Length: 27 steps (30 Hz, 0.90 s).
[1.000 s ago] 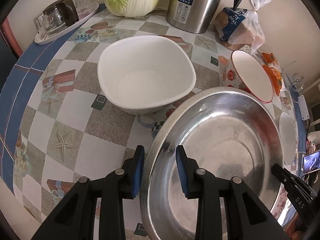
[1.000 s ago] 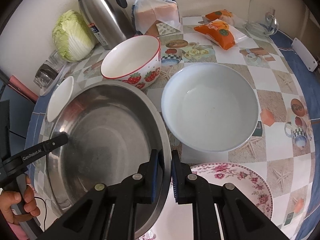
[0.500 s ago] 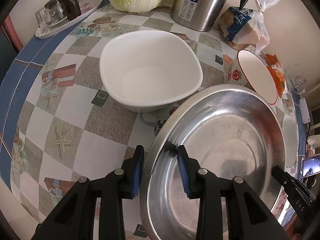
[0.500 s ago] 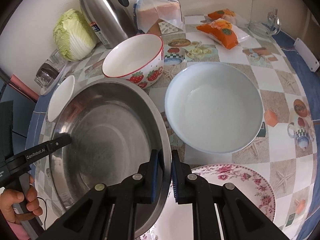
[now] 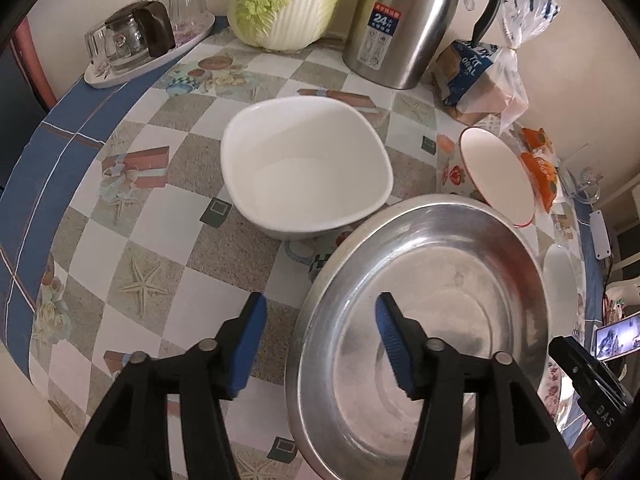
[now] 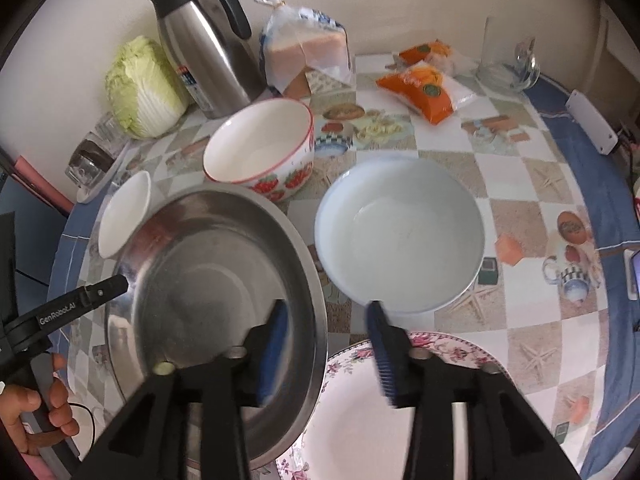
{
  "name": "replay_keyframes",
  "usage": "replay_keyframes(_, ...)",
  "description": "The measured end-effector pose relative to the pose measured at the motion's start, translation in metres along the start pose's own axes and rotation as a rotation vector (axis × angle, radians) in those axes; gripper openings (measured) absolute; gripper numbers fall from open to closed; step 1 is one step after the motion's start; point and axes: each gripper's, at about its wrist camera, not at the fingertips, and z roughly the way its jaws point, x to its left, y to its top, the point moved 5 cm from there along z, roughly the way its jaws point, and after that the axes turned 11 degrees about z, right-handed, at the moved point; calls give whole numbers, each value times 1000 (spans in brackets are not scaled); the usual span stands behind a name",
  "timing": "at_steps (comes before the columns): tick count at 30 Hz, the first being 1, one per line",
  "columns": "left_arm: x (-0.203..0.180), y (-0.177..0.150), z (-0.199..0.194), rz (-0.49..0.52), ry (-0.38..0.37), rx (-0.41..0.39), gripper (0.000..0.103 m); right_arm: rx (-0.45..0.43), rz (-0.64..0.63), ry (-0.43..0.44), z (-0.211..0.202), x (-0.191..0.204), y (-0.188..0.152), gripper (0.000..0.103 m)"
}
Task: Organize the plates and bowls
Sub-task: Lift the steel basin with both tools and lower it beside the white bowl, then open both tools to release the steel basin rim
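Observation:
A wide steel basin (image 5: 440,320) (image 6: 216,280) sits on the patterned table. My left gripper (image 5: 320,320) straddles its near-left rim; the jaws are opening and the blue pads stand clear of the metal. My right gripper (image 6: 326,332) straddles the opposite rim, jaws also opening, pads off it. A white squarish bowl (image 5: 304,176) (image 6: 124,216) stands beyond the basin on the left gripper's side. A strawberry-print bowl (image 5: 492,176) (image 6: 260,152) and a pale blue bowl (image 6: 400,232) stand close by. A floral plate (image 6: 360,420) lies under my right gripper, its edge tucked beneath the basin's rim.
Along the wall stand a steel kettle (image 6: 208,44), a cabbage (image 5: 288,0), a bread bag (image 6: 308,48) and a tray of glasses (image 5: 148,44). Orange snack packs (image 6: 424,88) and a glass mug (image 6: 508,60) lie at the far right. A person's hand (image 6: 40,420) holds the left gripper.
Both grippers, earlier shut on the basin's rim, have spread their jaws and let it go. The basin stays where it was.

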Motion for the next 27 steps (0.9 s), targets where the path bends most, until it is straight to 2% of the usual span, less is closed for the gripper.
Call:
replay_keyframes(3, -2, -1, -4, 5, -2, -2, 74, -5, -10, 15, -4, 4, 0, 66)
replay_keyframes(8, -1, -3, -6, -2, 0, -7, 86, -5, -23, 28, -4, 8, -1, 89)
replay_keyframes(9, 0, -3, -7, -3, 4, -12, 89, -6, -27, 27, -5, 8, -2, 91)
replay_keyframes(13, 3, -4, -14, -9, 20, -39, 93, -23, -38, 27, -9, 10, -3, 103)
replay_keyframes(18, 3, -5, -23, -12, 34, -61, 93, -44, -35, 27, -17, 8, -3, 103)
replay_keyframes(27, -13, -12, -45, -10, 6, -105, 93, -83, -11, 10, -38, -1, -4, 103)
